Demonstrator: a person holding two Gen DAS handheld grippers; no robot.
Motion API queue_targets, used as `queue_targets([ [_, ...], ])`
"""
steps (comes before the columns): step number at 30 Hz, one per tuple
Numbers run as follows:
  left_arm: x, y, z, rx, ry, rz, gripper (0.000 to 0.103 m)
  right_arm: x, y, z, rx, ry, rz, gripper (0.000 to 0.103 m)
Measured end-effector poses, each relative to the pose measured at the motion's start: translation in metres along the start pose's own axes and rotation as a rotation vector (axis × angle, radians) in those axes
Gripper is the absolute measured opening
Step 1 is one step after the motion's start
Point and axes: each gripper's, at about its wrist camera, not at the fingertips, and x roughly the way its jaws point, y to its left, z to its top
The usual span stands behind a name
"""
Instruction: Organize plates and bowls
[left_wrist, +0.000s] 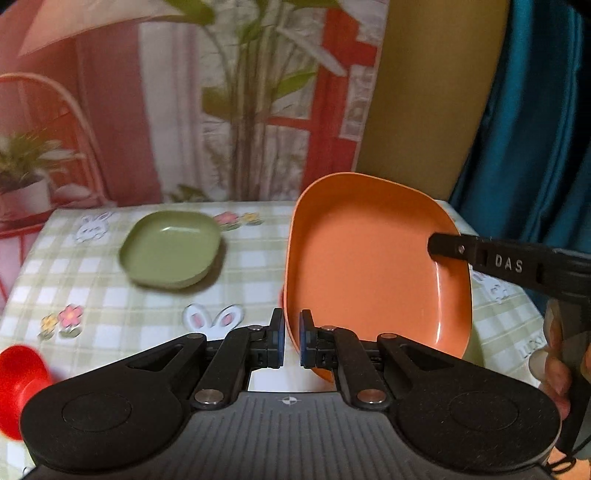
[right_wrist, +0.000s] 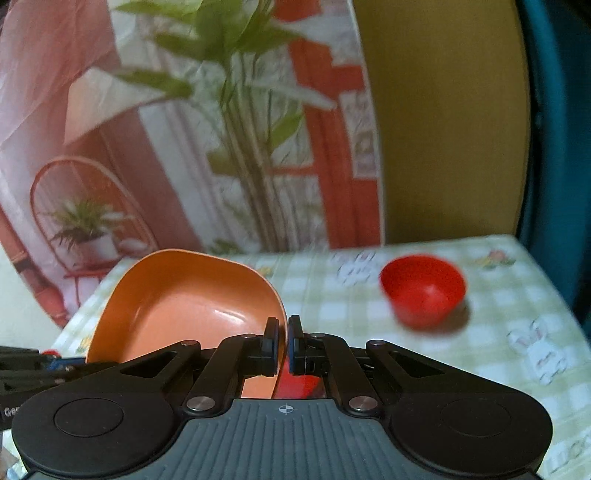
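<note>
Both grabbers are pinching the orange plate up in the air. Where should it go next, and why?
Probably carry it over and set it down onto the green plate. The left gripper and right gripper each clamp the orange plate's rim; it hangs tilted above the tablecloth, and the green plate has the same squarish shape, so they should stack.

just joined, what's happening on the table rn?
A person is holding one orange plate with both grippers: the left gripper is shut on its near rim, and the right gripper is shut on the opposite rim. The plate is tilted, off the checked tablecloth. A green plate and a red bowl sit apart on the cloth, untouched.
</note>
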Motion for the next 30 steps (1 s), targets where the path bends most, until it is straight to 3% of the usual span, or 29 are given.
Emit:
queue_targets([
  [11,0.036,-0.033,0.004,0.018,0.065,-0.089,0.009,-0.008,-0.048,0.016,-0.037,-0.008,-0.095,0.005],
  [30,0.091,-0.080,-0.016,0.126,0.201,-0.117,0.011,0.015,-0.121,-0.020,0.065,0.107,-0.160,0.006],
])
